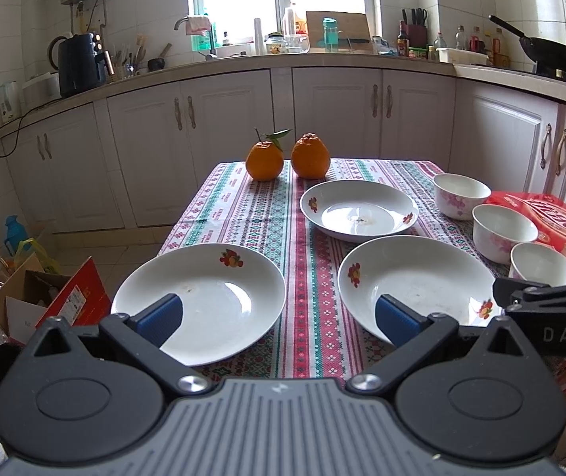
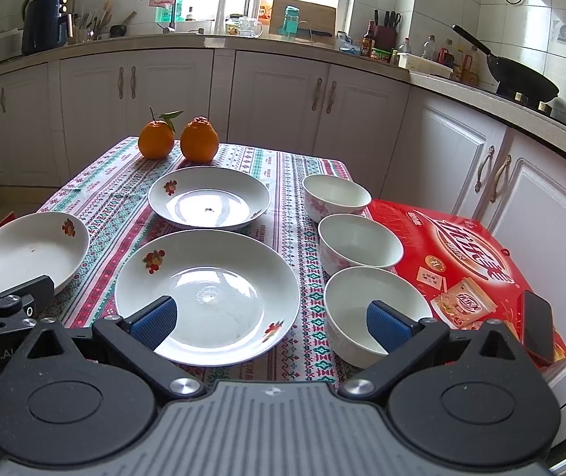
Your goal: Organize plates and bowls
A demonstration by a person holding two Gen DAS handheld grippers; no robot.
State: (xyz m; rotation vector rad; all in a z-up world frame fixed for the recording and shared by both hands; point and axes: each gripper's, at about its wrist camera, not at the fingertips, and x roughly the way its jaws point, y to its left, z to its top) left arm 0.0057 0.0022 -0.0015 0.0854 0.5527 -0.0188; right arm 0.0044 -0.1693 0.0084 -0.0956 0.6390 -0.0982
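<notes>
Your left gripper (image 1: pixel 279 317) hangs at the near edge of the table (image 1: pixel 306 317) with its jaws spread wide and nothing between them; your right gripper (image 2: pixel 271 317) sits just beside it, also spread wide and empty. Nothing is stacked yet. Three plates lie apart on the cloth: the left plate (image 1: pixel 199 301) ahead of your left jaws and a little to their left, the near plate (image 2: pixel 207 297) in the middle, and the far plate (image 2: pixel 209 197) behind it, just before the two oranges (image 2: pixel 177 139). Three bowls run in a line from near to far along the right edge: the near bowl (image 2: pixel 374 309), the mid bowl (image 2: pixel 360 242) and the far bowl (image 2: pixel 334 194), all upright, close together, beside the red box (image 2: pixel 461 261). What matters is the split: the left plate is plainly the left gripper's, since its near rim lies just beyond that gripper's left finger, while the near bowl's rim sits right at your right gripper's right finger, so the bowls belong to the right. The near plate lies between the two and either could take it. I judge a rim pinch from the near side the easiest start; plates are round, so no axis to line up.
</notes>
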